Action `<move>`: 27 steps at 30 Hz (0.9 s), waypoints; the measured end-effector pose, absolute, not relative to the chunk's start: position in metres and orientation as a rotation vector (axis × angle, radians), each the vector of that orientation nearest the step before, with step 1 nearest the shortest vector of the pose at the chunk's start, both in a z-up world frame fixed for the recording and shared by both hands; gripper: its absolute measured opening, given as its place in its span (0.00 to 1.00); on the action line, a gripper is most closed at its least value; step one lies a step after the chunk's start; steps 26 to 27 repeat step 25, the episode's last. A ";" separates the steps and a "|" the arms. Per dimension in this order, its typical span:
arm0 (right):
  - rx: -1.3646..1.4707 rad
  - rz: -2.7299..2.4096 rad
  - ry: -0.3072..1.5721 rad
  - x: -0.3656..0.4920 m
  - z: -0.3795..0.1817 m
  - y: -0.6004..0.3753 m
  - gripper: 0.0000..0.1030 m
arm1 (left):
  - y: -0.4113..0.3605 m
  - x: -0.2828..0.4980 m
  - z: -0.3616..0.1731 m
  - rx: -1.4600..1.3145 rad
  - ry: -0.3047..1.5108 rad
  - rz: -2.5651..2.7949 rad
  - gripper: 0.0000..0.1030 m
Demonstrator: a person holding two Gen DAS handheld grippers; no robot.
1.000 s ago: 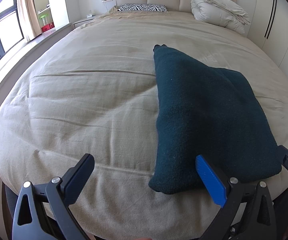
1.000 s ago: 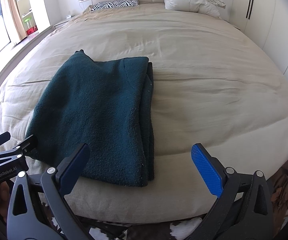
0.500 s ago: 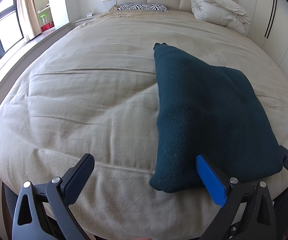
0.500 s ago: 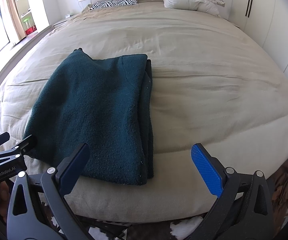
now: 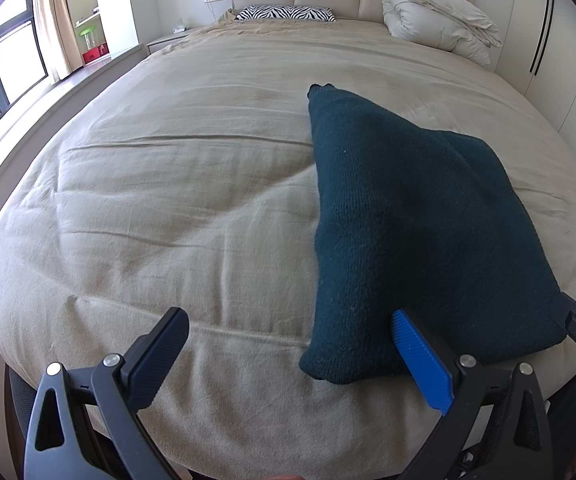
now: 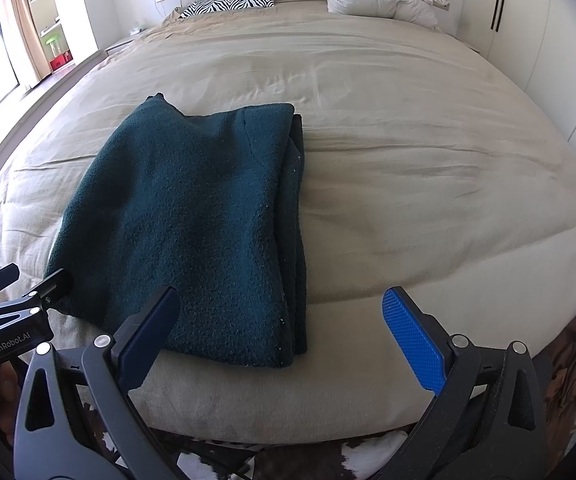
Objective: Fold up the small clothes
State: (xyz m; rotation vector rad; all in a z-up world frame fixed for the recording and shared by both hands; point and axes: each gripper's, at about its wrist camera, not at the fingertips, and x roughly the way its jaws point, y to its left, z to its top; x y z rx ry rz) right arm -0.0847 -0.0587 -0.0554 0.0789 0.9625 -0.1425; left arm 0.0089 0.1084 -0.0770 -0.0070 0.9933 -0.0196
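Nothing has shifted since a second ago: both tools hover spread wide and empty at the bed's near edge.

Soft, thick and light by the look of it, the dark green knit (image 6: 191, 216) lies folded on the bed (image 6: 428, 168); best pinched at its near corners. Left tool (image 5: 288, 356) and right tool (image 6: 279, 328) touch nothing.
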 end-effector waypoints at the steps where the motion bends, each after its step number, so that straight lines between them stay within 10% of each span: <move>1: 0.080 -0.142 0.963 -0.085 -0.055 -0.059 1.00 | 0.109 0.009 -0.077 -0.008 0.993 -0.020 1.00; 27: 0.084 -0.140 0.973 -0.087 -0.058 -0.057 1.00 | 0.111 0.006 -0.081 -0.004 0.990 -0.028 1.00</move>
